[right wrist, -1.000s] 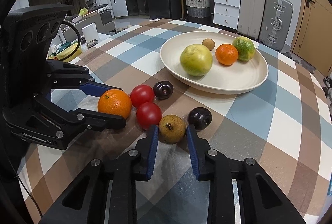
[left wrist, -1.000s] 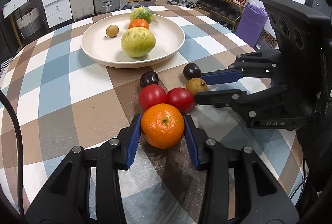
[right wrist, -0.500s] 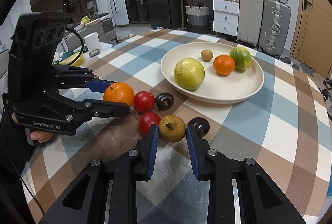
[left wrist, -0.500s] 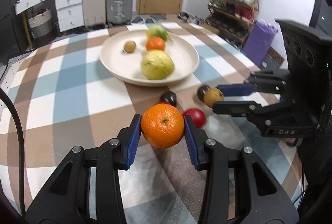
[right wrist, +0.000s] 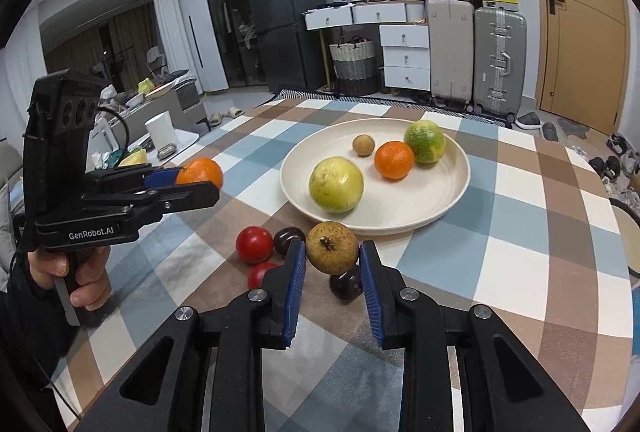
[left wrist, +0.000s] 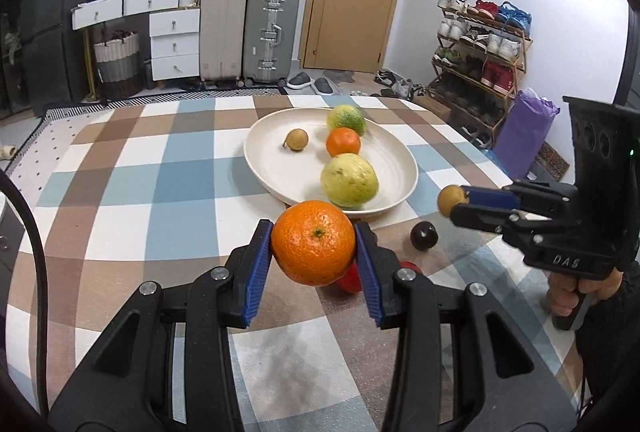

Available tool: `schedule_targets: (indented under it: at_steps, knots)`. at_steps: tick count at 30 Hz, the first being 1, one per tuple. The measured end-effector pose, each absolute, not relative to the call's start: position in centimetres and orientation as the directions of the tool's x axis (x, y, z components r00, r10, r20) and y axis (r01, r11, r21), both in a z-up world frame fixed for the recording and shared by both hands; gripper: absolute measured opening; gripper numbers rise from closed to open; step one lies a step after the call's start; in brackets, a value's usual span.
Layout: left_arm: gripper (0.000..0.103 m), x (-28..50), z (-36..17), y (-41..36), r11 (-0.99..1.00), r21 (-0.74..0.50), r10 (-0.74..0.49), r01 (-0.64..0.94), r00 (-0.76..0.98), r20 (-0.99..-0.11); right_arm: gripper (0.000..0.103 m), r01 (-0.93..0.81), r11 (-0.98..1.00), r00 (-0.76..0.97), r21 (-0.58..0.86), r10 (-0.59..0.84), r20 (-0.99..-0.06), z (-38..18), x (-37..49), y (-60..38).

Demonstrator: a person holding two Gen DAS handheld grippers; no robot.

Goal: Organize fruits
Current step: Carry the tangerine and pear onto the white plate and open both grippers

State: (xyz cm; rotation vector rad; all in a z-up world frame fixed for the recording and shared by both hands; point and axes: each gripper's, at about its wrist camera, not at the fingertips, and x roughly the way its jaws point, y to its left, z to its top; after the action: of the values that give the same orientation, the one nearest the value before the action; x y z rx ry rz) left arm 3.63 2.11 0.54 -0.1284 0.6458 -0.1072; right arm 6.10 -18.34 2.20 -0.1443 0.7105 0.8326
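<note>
Two wrist views look across a tabletop (left wrist: 120, 168) covered in a blue, brown and white checked cloth. The left hand-held gripper (left wrist: 315, 246) is clamped on a large orange (left wrist: 313, 242), held between its blue pads above the cloth, near the front rim of a cream plate (left wrist: 272, 168). The right hand-held gripper (right wrist: 333, 252) grips a small brown round fruit (right wrist: 332, 247) the same way, raised above the cloth just in front of the plate (right wrist: 452, 192).

On the plate lie four fruits: a big yellow-green fruit (right wrist: 336, 184) at the near side, a smaller orange (right wrist: 394, 159) behind it, a green-and-yellow citrus (right wrist: 425, 141) at the far side, and a small brown fruit (right wrist: 363, 145) to the far left.

On the cloth below the grippers sit two red tomatoes (right wrist: 253, 244), touching or nearly so, and two dark plums (right wrist: 289, 237), one beside the tomatoes, the other (right wrist: 346, 286) partly hidden under the held brown fruit.
</note>
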Motion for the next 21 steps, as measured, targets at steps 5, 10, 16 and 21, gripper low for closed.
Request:
schedule_targets:
  at_steps: [5, 10, 16, 21]
  knots:
    - [0.038, 3.8, 0.5, 1.9, 0.988, -0.141, -0.129, 0.056, 0.795, -0.592, 0.028, -0.684, 0.711, 0.497, 0.164, 0.619, -0.608, 2.4, 6.6, -18.9]
    - [0.038, 4.2, 0.3, 1.5, 0.988, -0.147, -0.131, 0.053, 0.797, -0.59, 0.028, -0.647, 0.739, 0.52, 0.188, 0.607, -0.601, 2.6, 7.2, -19.3]
    - [0.038, 4.9, 0.2, 1.1, 0.99, -0.135, -0.115, 0.044, 0.804, -0.584, 0.028, -0.608, 0.764, 0.54, 0.218, 0.599, -0.591, 3.1, 7.7, -19.9]
    - [0.038, 5.7, 0.6, 1.4, 0.992, -0.128, -0.089, 0.019, 0.816, -0.572, 0.028, -0.576, 0.788, 0.57, 0.217, 0.578, -0.584, 3.7, 8.2, -20.3]
